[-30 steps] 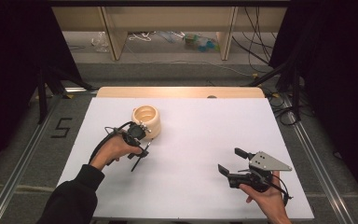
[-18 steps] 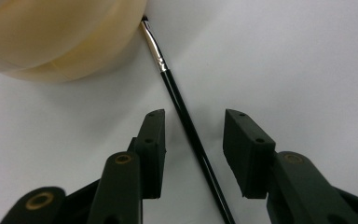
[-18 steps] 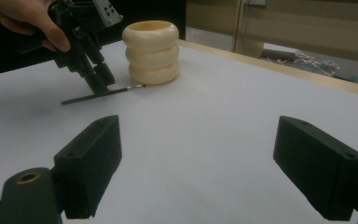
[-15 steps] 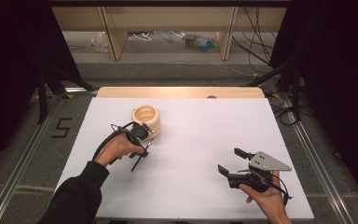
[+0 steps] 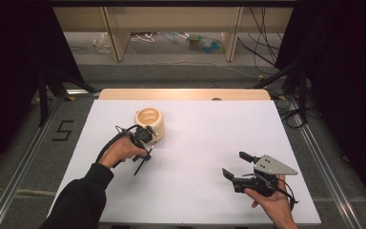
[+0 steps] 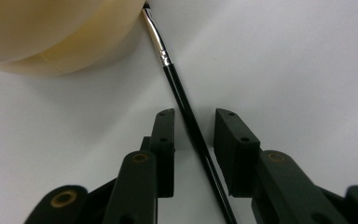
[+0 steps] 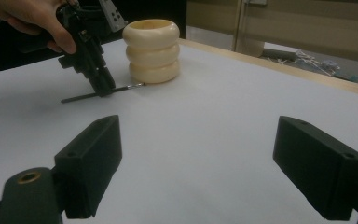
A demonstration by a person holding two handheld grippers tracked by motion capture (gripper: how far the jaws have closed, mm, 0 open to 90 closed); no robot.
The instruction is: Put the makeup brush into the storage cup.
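White tabletop [image 5: 195, 138]; paintbrush [image 6: 186, 112] flat, bristles toward cream pot [image 5: 149, 120]; left gripper [image 6: 193, 135] closing around handle (gap remains); right gripper [image 5: 240, 164] wide open

Your left arm wears a black long sleeve [image 5: 78, 200]; your right forearm is bare. Both handheld grippers are black, with blocky rectangular jaw pads bearing small screw holes and brass-coloured pivot bushings at the linkages. Right gripper [image 5: 240, 165] carries a grey triangular plate [image 5: 272, 165] with small holes. Left gripper [image 5: 145, 138] trails a looping black cable [image 5: 108, 145].
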